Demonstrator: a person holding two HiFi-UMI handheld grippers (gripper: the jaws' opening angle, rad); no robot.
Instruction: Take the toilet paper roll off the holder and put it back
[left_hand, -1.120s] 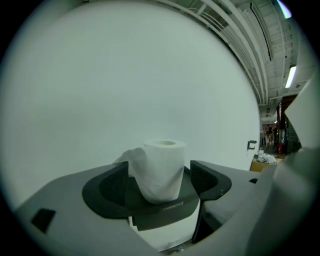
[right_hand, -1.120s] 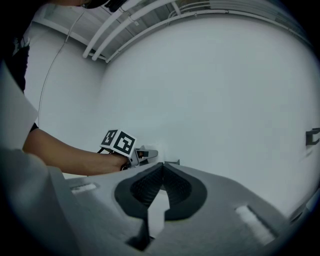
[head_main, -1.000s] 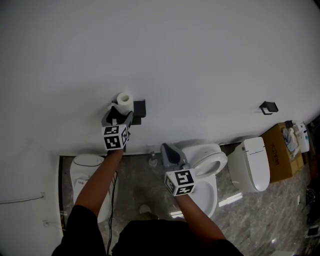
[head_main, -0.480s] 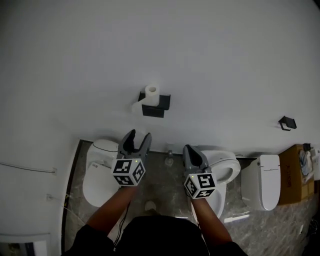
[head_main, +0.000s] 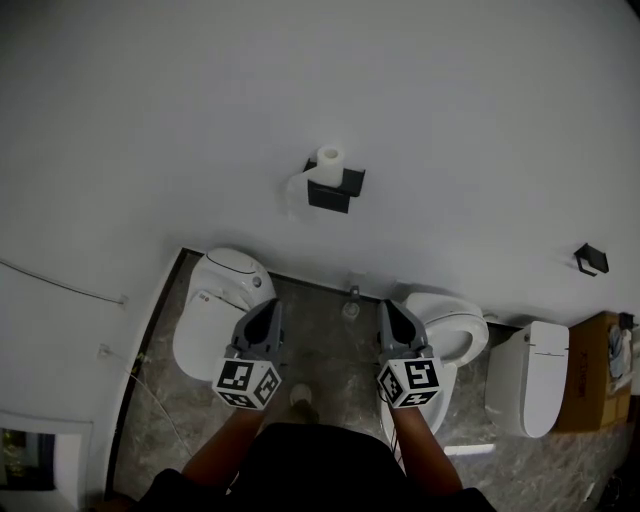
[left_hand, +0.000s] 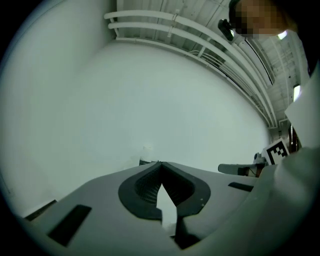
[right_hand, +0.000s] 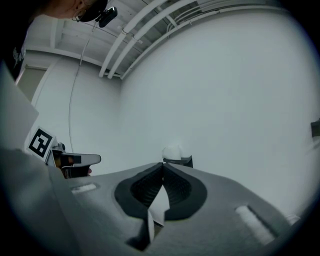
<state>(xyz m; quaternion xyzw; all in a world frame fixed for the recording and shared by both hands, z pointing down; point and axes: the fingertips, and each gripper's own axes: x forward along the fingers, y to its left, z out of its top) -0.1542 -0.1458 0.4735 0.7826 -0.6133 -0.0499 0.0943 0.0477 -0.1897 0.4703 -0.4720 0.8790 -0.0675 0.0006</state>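
Note:
The white toilet paper roll (head_main: 329, 158) stands on the black holder (head_main: 338, 192) fixed to the white wall. Both grippers hang well short of it, side by side over the floor and pointing toward the wall. My left gripper (head_main: 270, 308) has just been closing and is now shut, with nothing between its jaws. My right gripper (head_main: 388, 307) is shut and empty too. In the left gripper view the roll (left_hand: 146, 149) shows faintly just above the closed tips of the left gripper (left_hand: 160, 163). In the right gripper view the roll (right_hand: 172, 151) and holder (right_hand: 183, 161) sit just beyond the right gripper (right_hand: 163, 164).
A white toilet (head_main: 222, 300) stands at the left under the holder, another (head_main: 452, 335) at the right gripper, a third (head_main: 525, 378) further right. A second black holder (head_main: 592, 259) and a cardboard box (head_main: 600, 372) are at the far right. A cable (head_main: 60, 285) runs along the left wall.
My left gripper drew back from the roll on the holder, and its open jaws closed empty. The right gripper pulled back as well. The roll stays on the holder.

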